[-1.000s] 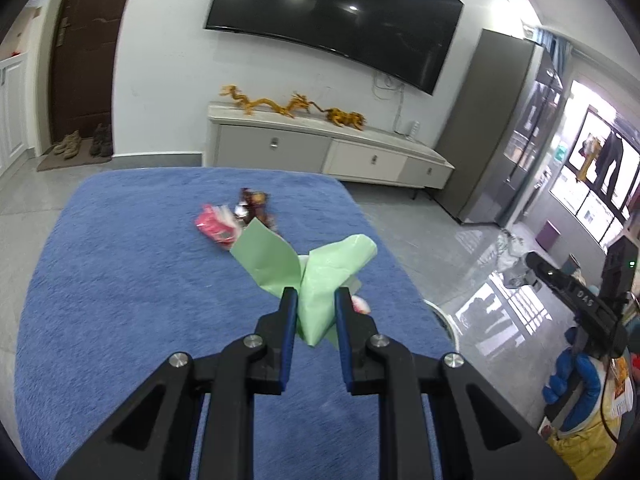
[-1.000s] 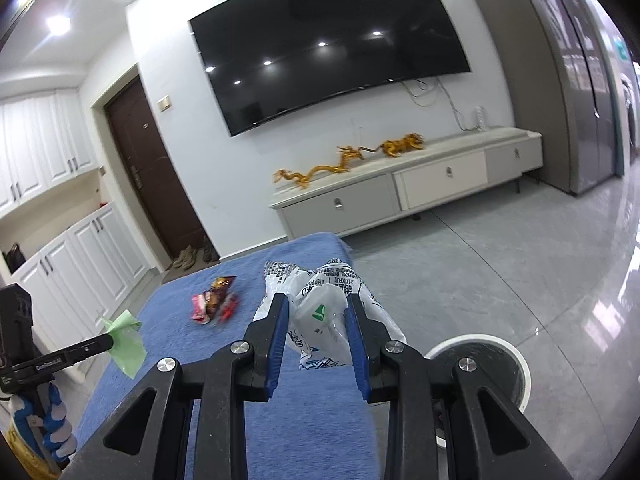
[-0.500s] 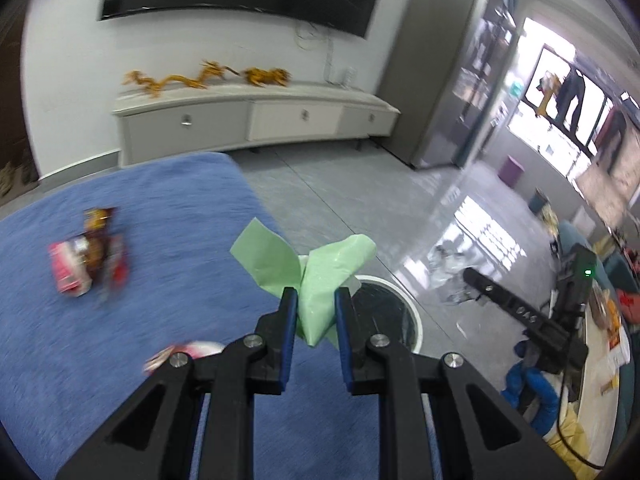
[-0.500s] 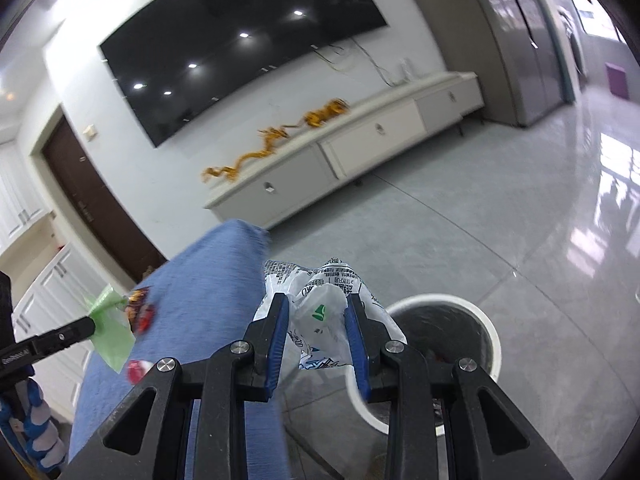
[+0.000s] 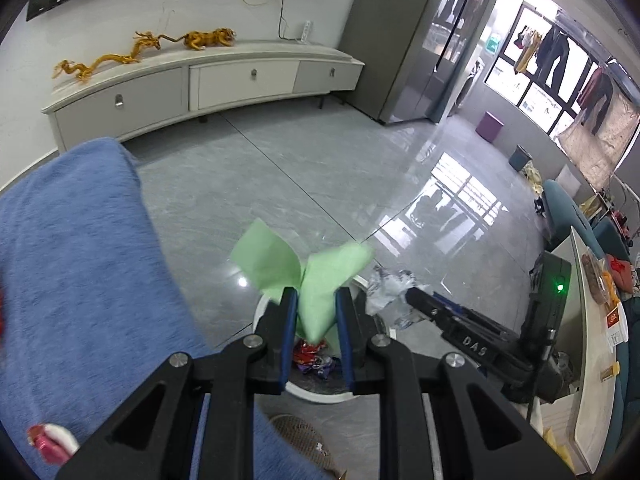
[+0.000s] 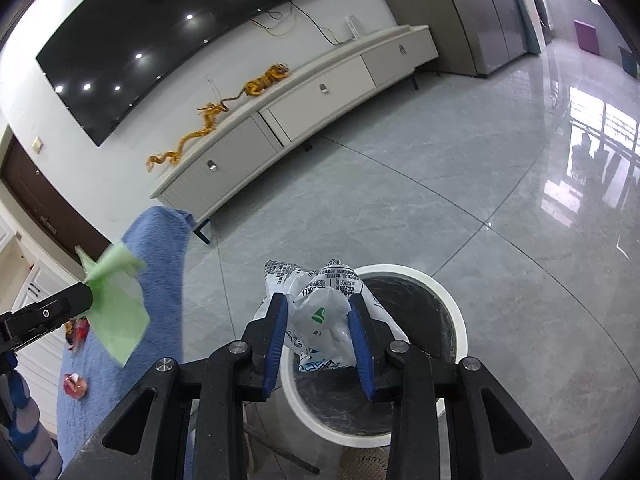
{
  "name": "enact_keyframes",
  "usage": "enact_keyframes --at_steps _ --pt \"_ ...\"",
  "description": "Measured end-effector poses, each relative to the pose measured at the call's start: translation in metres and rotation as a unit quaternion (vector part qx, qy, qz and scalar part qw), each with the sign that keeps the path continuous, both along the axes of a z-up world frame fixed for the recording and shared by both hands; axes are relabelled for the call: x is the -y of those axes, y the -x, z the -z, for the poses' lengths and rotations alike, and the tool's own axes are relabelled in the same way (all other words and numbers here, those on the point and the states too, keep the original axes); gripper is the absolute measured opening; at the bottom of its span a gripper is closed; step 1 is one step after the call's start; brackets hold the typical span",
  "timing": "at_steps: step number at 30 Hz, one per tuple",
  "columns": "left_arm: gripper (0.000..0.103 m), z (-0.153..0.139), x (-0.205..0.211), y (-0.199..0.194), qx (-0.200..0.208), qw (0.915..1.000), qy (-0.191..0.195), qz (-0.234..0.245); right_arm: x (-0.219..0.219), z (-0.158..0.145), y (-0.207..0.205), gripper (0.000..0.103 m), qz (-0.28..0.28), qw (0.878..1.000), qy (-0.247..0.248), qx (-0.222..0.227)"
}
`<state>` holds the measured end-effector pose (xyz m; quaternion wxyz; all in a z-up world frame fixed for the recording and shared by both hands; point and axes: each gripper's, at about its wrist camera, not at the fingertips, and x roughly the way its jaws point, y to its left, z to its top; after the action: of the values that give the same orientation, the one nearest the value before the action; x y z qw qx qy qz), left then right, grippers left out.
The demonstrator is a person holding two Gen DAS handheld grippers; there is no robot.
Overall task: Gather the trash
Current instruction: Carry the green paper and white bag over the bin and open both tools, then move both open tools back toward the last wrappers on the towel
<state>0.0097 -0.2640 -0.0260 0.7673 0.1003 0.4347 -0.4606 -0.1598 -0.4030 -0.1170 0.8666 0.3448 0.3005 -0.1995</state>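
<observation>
My left gripper is shut on a crumpled green paper and holds it above the white-rimmed trash bin on the floor. Wrappers lie inside the bin. My right gripper is shut on a crumpled white plastic bag with printed text, above the near-left rim of the same bin. The green paper also shows in the right wrist view, and the white bag in the left wrist view.
A blue-covered table stands left of the bin, with small red wrappers on it. A TV cabinet lines the far wall. A sandal lies on the glossy grey floor by the bin.
Both grippers have swung right off the blue table and down over the trash bin, each still holding its piece of trash.
</observation>
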Motion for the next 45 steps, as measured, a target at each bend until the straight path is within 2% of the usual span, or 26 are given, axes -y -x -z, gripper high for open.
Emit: enact_keyframes --at_steps 3,5,7,9,15,22,26,33,39,45 --pt "0.019 0.010 0.019 -0.002 -0.017 0.9998 0.003 0.008 0.008 0.012 -0.008 0.036 -0.001 1.000 -0.006 -0.018" --pt "0.022 0.015 0.030 -0.004 -0.036 0.9992 0.007 0.014 0.011 0.019 -0.011 0.049 0.002 1.000 -0.006 -0.029" --pt "0.043 0.021 0.037 -0.004 -0.060 0.9980 0.014 0.015 0.014 0.025 -0.008 0.055 0.010 0.999 -0.006 -0.037" --pt "0.050 0.023 0.037 -0.005 -0.066 0.9976 0.017 0.011 0.015 0.029 -0.004 0.056 0.016 0.999 -0.010 -0.043" --pt "0.050 0.025 0.031 0.001 -0.064 0.9979 0.005 0.009 0.016 0.032 0.011 0.057 0.029 0.998 -0.015 -0.048" --pt "0.050 0.009 0.006 0.012 -0.043 0.9991 0.004 0.000 0.003 -0.001 0.033 0.057 0.044 0.998 0.015 -0.031" --pt "0.050 -0.004 -0.015 0.020 -0.022 0.9997 0.005 -0.004 -0.010 -0.028 0.043 0.057 0.048 0.998 0.037 -0.019" --pt "0.050 -0.020 -0.073 0.019 -0.014 0.9992 0.022 -0.031 -0.035 -0.066 0.053 0.059 0.042 0.997 0.064 0.006" --pt "0.050 -0.037 -0.133 0.009 -0.009 0.9966 0.045 -0.069 -0.070 -0.100 0.037 0.060 0.008 0.996 0.092 0.021" --pt "0.050 -0.044 -0.198 -0.012 -0.002 0.9913 0.065 -0.114 -0.109 -0.117 0.009 0.061 -0.043 0.992 0.114 0.023"
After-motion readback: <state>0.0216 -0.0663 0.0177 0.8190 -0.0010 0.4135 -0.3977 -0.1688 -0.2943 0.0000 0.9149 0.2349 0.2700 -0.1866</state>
